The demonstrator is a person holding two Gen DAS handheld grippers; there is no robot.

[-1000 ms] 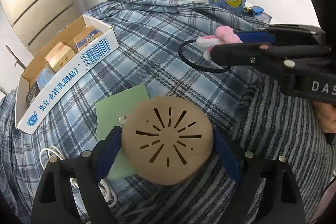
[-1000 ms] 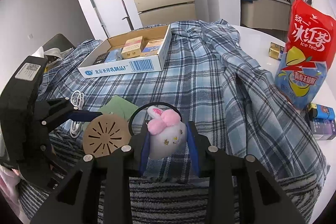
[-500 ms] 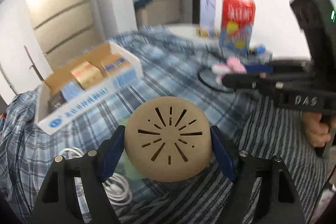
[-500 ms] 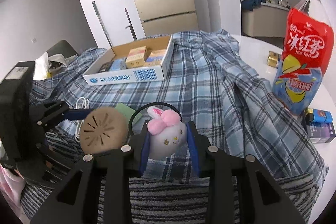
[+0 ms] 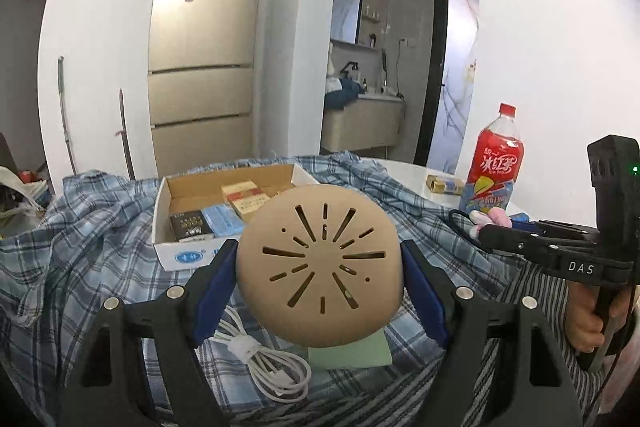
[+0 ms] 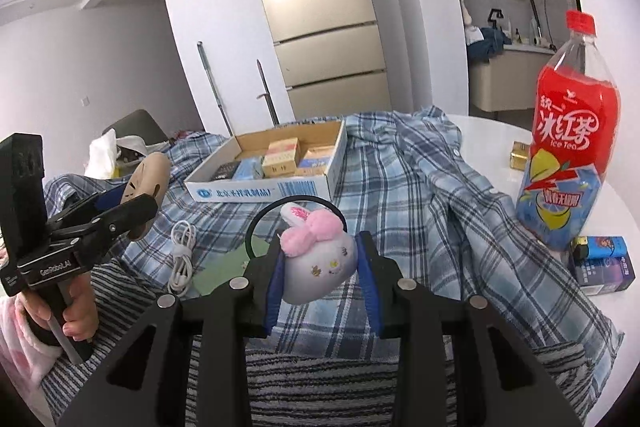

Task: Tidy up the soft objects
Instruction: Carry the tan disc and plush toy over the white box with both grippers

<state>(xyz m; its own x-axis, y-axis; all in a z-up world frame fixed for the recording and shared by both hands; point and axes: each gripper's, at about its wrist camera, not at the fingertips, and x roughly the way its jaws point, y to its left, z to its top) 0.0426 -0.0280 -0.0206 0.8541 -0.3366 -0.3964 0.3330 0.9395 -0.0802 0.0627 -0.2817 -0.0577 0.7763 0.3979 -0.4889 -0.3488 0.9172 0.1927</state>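
- Lifted since a second ago, the left gripper [image 5: 320, 267] now carries the tan bun [image 5: 320, 263] clear of the green pad [image 5: 352, 353] and plaid shirt [image 5: 80, 247]; its fingers, which closed slightly, clamp the bun's sides.
- Right gripper [image 6: 322, 267] has its fingers closed on the bunny plush [image 6: 318, 263], raised just above the shirt.
- Carton [image 6: 272, 187] sits beyond on the counter [image 6: 496, 135].
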